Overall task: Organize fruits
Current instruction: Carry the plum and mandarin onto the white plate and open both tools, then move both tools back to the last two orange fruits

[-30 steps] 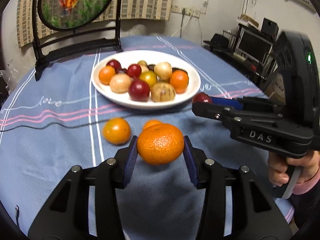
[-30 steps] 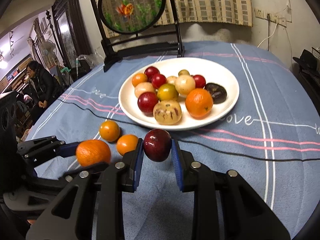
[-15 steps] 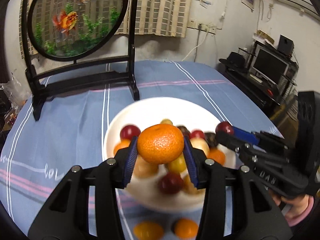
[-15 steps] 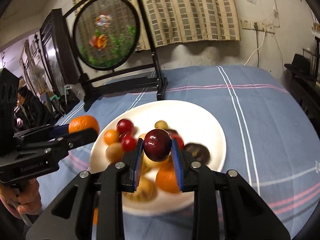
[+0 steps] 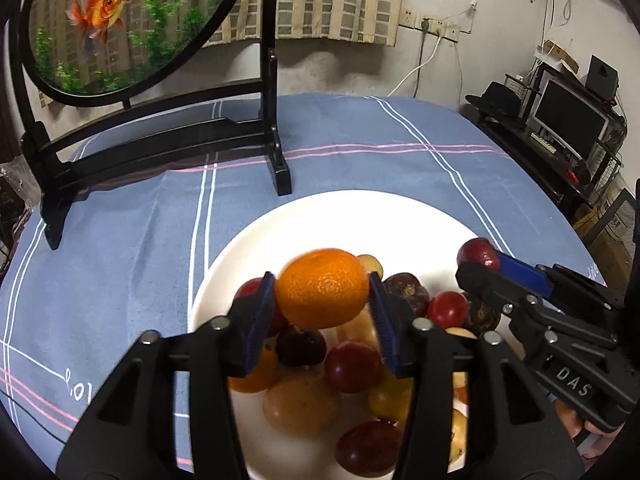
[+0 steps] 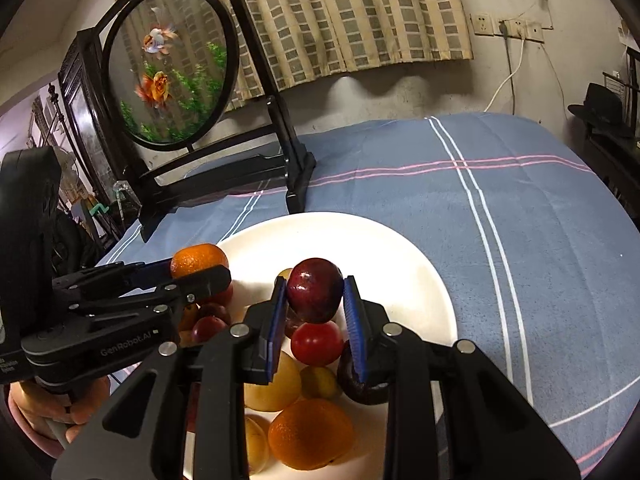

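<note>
White plate (image 5: 400,216) now lies under both loads: left gripper (image 5: 322,308) clamps the mandarin (image 5: 322,286), right gripper (image 6: 314,308) the plum (image 6: 314,290); release seems next.

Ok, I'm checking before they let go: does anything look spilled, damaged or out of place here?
Nothing stands out. The left gripper holds an orange and the right gripper a dark red plum, both above the white plate, where the other fruit sits piled toward the near side. No spill or damage shows.
</note>
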The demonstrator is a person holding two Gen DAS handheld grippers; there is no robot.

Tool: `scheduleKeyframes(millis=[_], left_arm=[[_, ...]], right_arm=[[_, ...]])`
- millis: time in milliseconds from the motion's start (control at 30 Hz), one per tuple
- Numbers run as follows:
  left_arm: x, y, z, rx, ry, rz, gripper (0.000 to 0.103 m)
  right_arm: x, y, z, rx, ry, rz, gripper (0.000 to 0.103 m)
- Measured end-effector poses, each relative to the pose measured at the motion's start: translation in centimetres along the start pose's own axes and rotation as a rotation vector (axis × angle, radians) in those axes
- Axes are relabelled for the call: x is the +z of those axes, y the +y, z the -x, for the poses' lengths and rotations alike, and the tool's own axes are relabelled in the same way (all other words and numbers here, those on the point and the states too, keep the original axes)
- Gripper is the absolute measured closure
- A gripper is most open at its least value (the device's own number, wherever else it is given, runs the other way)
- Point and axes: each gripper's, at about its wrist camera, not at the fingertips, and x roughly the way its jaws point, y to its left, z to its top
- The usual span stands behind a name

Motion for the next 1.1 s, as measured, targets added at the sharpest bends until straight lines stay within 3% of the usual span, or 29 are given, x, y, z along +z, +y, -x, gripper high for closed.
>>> scheduleKeyframes(millis=[67,133,167,333,467,700,800,933,1100], left_arm=[[-0.3,0.1,1.7,0.028,-0.068,0.005,0.018],[-0.4,0.3,3.1,0.036,-0.089,-0.004,0.018],[-0.5,0.6,3.9,0.035,-0.096,0.001,0.017],[-2.3,1.7,8.6,0.057,-0.137,0.032,0.009],[-6.4,2.8,12.7,0.109,-0.178,0.073,0.003],[-14.0,4.1,13.9,0.155,-0.164,0.099,0.002],[-14.5,4.9,13.3,0.211,-0.103,0.115,0.002],[-14.4,7.0,13.9,0.262,-0.118,0.218,0.002],[-14.5,7.7,13.9,0.285,-0.114,0.251,0.002]], right_arm=[[0.0,0.2,0.3,0.001,0.005,0.007,0.071],[0.2,0.3,1.1,-0.024,-0.028,0.001,0.044],[0.2,0.3,1.4,-0.028,-0.045,0.0,0.042],[-0.3,0.7,4.4,0.001,-0.067,-0.003,0.042],[-2.0,2.2,6.6,0.038,-0.032,0.027,0.042],[-7.8,6.4,8.4,0.055,0.039,0.148,0.042],[-9.8,7.8,7.9,0.048,0.093,0.209,0.042],[-11.4,9.6,7.3,0.049,0.155,0.297,0.042],[-12.8,11.0,6.0,0.054,0.212,0.363,0.042]])
